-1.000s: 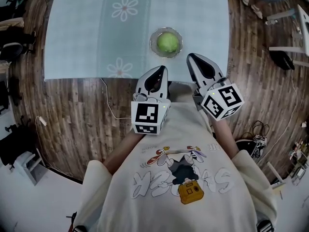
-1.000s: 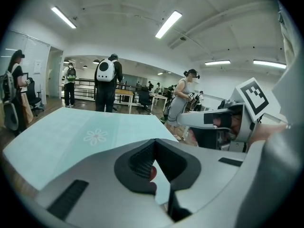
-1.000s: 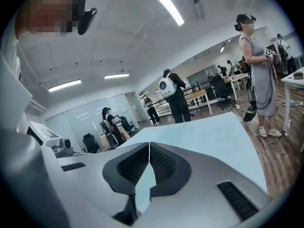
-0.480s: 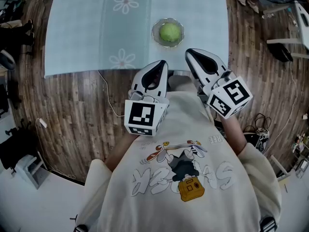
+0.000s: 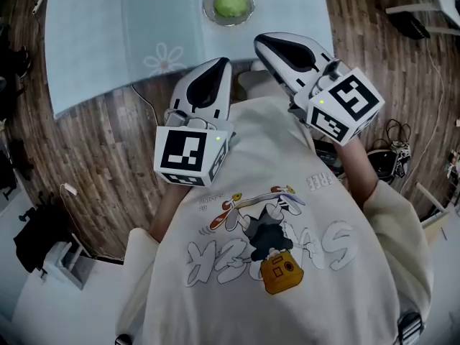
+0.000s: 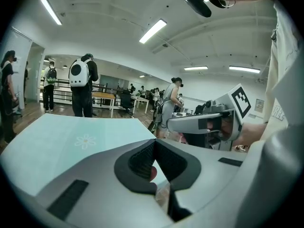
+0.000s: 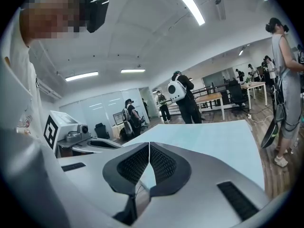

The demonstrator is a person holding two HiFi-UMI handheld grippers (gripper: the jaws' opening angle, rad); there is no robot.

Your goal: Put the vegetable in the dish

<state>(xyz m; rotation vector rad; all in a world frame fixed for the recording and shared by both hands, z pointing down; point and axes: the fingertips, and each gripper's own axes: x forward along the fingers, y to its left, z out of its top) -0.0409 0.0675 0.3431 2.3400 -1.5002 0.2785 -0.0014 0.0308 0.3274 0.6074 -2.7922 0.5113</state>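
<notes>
A round green vegetable [image 5: 230, 3] lies in a small glass dish [image 5: 211, 13] on the pale blue flowered tablecloth [image 5: 93, 42], near the table's front edge. My left gripper [image 5: 223, 62] is shut and empty, held in front of the person's chest, short of the table edge. My right gripper [image 5: 259, 39] is also shut and empty, a little ahead of the left, its tip near the cloth's edge below the dish. In the left gripper view the jaws [image 6: 153, 144] meet with nothing between them. The right gripper view shows the same [image 7: 149, 146]. Neither gripper view shows the dish.
Wooden floor [image 5: 100, 164] surrounds the table, and a thin cable [image 5: 147, 110] hangs from its front edge. Bags and cords [image 5: 392, 153] lie on the floor at the right. Several people stand [image 6: 83, 84] beyond the table's far side.
Both grippers have drawn back from the table toward the person's chest and risen. The dish with the vegetable now sits farther up the head view. Both stayed shut.
</notes>
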